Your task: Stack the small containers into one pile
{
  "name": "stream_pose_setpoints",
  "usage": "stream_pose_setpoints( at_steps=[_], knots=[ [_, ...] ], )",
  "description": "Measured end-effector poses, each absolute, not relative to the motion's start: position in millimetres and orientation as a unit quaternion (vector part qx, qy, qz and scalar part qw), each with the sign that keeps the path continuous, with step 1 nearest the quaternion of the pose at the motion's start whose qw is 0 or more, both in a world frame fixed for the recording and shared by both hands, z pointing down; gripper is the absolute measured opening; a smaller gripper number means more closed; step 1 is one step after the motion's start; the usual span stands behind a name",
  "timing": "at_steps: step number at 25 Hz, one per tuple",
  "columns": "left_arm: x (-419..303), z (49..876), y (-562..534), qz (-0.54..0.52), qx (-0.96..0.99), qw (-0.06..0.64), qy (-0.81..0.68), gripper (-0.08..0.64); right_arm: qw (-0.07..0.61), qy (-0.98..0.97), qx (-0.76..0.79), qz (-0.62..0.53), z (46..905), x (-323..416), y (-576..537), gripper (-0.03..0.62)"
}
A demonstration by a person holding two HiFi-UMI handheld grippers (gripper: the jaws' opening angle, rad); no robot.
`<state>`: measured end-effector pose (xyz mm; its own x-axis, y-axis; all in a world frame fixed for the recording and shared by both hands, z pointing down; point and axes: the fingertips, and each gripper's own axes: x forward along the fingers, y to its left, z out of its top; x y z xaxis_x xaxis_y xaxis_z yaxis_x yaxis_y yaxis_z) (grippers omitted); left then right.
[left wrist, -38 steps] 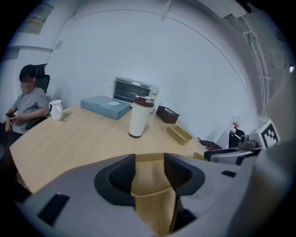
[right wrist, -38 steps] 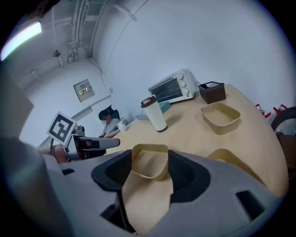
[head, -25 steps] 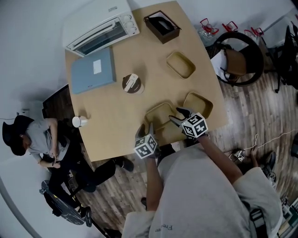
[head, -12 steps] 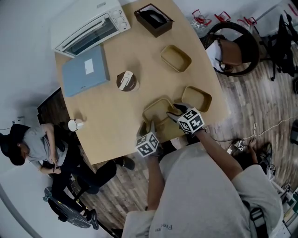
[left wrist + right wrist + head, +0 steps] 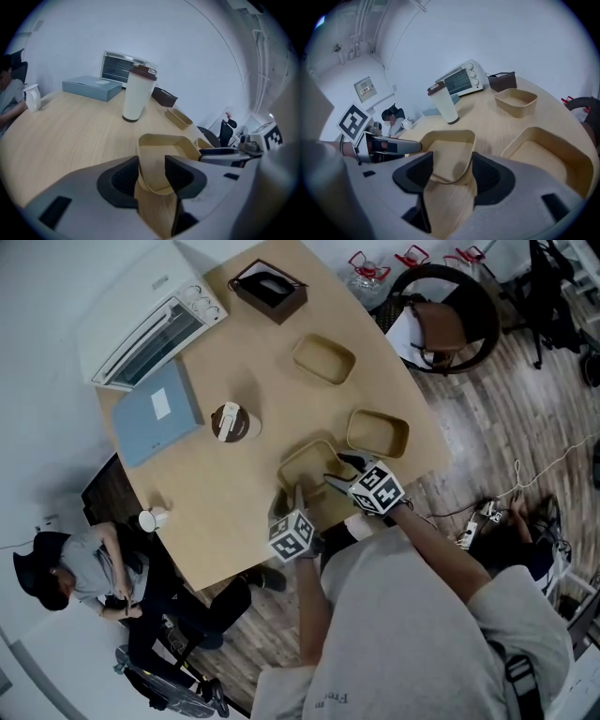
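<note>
Three tan containers lie on the wooden table (image 5: 206,493): a far one (image 5: 323,359), one at the right edge (image 5: 378,433), and a near one (image 5: 305,465). Both grippers stand at the near container's front rim. My left gripper (image 5: 289,501) has the container's corner (image 5: 161,150) between its jaws, which are closing around it; I see no firm pinch. My right gripper (image 5: 339,472) has the other front corner (image 5: 447,150) between its jaws, which are opening. In the left gripper view the gripper (image 5: 152,164) straddles the rim; so does the right gripper (image 5: 452,164) in its view.
A white tumbler with a brown lid (image 5: 230,423) stands behind the near container. Further back are a blue box (image 5: 155,409), a toaster oven (image 5: 150,320) and a dark brown box (image 5: 270,289). A white cup (image 5: 153,518) stands at the left edge, near a seated person (image 5: 84,573).
The head camera has swung, so the table now sits higher and further left in view. Both grippers remain at the near container's front rim.
</note>
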<state>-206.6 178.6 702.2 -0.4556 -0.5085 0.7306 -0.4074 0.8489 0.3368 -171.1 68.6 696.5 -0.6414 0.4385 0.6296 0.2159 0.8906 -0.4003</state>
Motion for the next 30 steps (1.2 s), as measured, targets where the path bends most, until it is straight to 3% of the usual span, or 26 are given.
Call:
stream_pose_setpoints(
  at_steps=[15, 30],
  knots=[
    [-237, 634, 96, -0.006, 0.37, 0.374, -0.85, 0.166, 0.313, -0.933, -0.102, 0.147, 637, -164, 15, 0.268],
    [-193, 627, -27, 0.059, 0.504, 0.367, -0.78, 0.16, 0.305, -0.938, 0.022, 0.165, 627, -103, -63, 0.298]
  ],
)
